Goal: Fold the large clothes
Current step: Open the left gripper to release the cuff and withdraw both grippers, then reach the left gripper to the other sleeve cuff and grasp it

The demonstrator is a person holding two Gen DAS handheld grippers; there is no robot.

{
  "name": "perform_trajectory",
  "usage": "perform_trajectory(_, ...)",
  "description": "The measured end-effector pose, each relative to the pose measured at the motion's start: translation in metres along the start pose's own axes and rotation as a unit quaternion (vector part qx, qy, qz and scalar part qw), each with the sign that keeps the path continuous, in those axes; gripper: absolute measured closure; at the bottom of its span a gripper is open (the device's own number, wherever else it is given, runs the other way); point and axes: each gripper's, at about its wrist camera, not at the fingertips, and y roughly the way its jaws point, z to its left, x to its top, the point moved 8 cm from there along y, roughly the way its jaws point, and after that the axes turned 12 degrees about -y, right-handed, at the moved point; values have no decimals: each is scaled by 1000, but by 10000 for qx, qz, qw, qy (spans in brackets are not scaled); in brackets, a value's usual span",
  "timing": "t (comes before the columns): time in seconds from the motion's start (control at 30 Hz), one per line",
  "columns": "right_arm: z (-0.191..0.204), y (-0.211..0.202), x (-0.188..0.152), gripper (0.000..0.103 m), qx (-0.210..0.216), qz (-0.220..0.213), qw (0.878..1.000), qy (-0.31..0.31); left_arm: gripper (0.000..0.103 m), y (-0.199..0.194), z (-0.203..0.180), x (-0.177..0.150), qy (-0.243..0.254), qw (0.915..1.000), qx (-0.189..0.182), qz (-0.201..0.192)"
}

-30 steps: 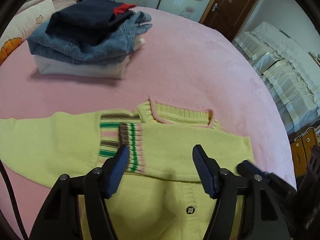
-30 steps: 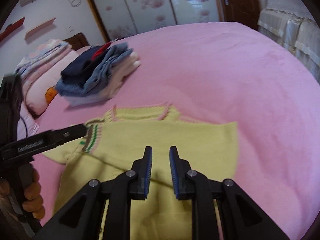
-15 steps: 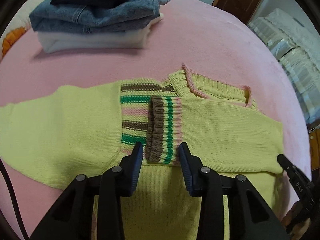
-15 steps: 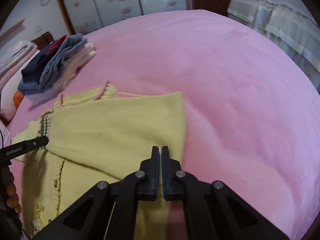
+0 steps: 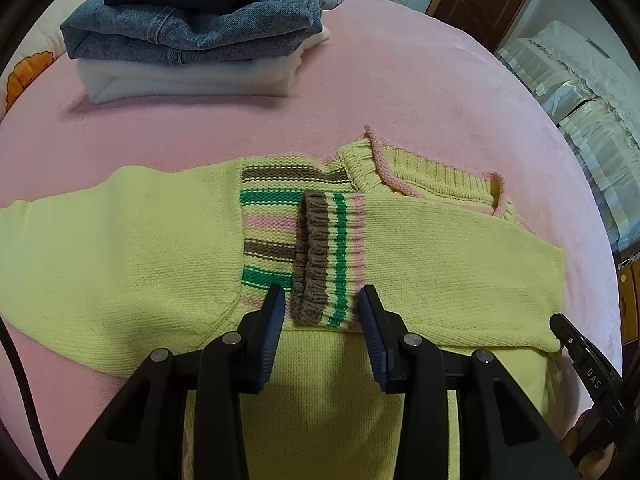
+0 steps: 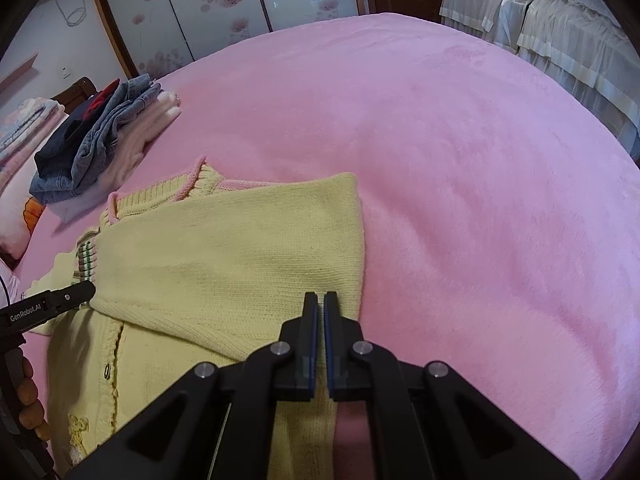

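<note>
A pink bedcover [image 6: 460, 168] spread ahead of and to the right of both grippers. On it lay the yellow knit cardigan [image 5: 440, 256], button side up, directly under both sets of jaws, with one sleeve folded across its chest and the other stretched flat to the left of the left jaws. Well beyond the jaws, a stack of folded clothes [image 5: 192, 36] sat on the cover, with denim over white.

The left gripper [image 5: 322, 308] pointed steeply down at the folded sleeve's striped cuff [image 5: 328, 260]. Its jaws had just been closing and stood partly open, with the near end of the cuff between the pads; whether they pressed it could not be told.

The right gripper [image 6: 321, 300] rested at the cardigan's folded right edge, jaws drawn together with only a thin slit left. Whether any knit was pinched there could not be told.
</note>
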Motion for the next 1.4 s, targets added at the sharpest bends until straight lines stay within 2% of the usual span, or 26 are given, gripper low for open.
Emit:
perform_trajectory(0.17, 1, 0, 1, 101, -65, -7, 10000, -22, 66, -2, -1, 0, 43, 10000, 74, -7)
perform_trajectory(0.27, 2, -1, 1, 99, -54, 3, 10000, -27, 61, -5, -5, 0, 69, 9999, 115, 20)
perform_trajectory(0.33, 4, -3, 2, 98, -88, 38, 9999, -37, 48, -10, -9, 0, 79, 9999, 82, 44)
perform_trajectory(0.37, 4, -5, 3, 98, -83, 63, 9999, -27, 45, -13, -11, -1, 105, 9999, 84, 42)
perform_trajectory(0.43, 7, -14, 5, 90, -4, 83, 10000, 44, 34, -22, -15, -3, 182, 9997, 190, -2)
perform_trajectory(0.47, 8, -18, 5, 82, 40, 63, 9999, 80, 32, -26, -16, -4, 221, 9994, 265, -24)
perform_trajectory(0.5, 10, -25, 6, 75, 73, 18, 9999, 113, 32, -34, -18, -5, 283, 9992, 289, -71)
perform_trajectory(0.53, 13, -33, 7, 73, 82, -37, 9999, 115, 32, -39, -19, -6, 312, 9991, 275, -101)
perform_trajectory(0.7, 31, -65, 7, 73, 124, -214, 9997, -12, 32, -70, -21, -13, 390, 9988, 188, -211)
perform_trajectory(0.97, 69, -102, -2, 73, 360, -257, 9990, -96, 31, -121, -8, -36, 340, 9990, -182, -244)
perform_trajectory(1.2, 121, -123, -7, 73, 517, -269, 9973, -436, 30, -158, 30, -50, 179, 9986, -405, -302)
perform_trajectory(1.4, 176, -128, -9, 73, 786, -259, 9940, -718, 29, -172, 76, -50, -111, 9983, -399, -403)
